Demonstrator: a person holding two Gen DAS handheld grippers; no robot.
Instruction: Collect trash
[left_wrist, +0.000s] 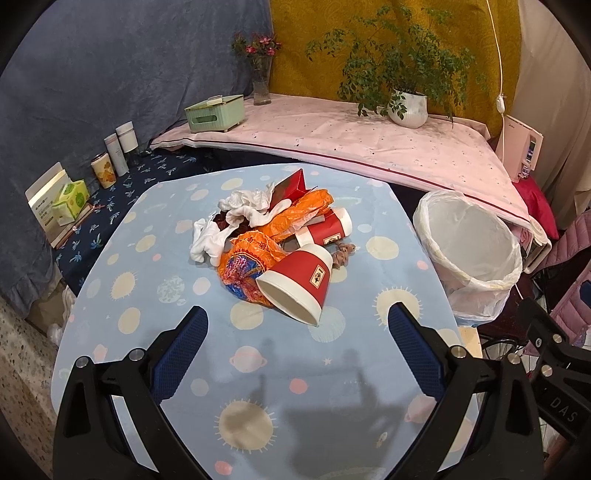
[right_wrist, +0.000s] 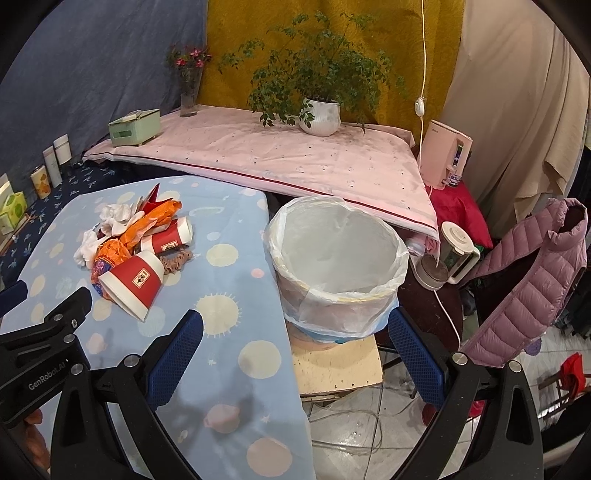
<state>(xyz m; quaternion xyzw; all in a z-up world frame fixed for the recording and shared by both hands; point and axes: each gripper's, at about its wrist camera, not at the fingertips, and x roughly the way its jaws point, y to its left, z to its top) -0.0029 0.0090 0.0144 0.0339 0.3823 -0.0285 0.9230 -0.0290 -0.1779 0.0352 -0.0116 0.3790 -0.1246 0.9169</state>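
Two forward wrist views, shared table (left_wrist: 155, 295)

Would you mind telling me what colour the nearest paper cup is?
The nearest paper cup is red with a white rim, clearest in the left wrist view.

Red paper cups (left_wrist: 295, 282), orange wrappers (left_wrist: 299, 212) and white tissues (left_wrist: 243, 208) heaped beside lined bin (left_wrist: 469, 240).

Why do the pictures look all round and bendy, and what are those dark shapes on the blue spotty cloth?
Left wrist view: the fisheye lens bends the pink-covered shelf edge and blackens the corners; the dark shapes on the blue spotted tablecloth are the grippers' shadows, cast by light from above. Right wrist view: same bending, fainter shadows near the open right gripper; the white-lined round bin looks sharp, nothing noticeably blurred.
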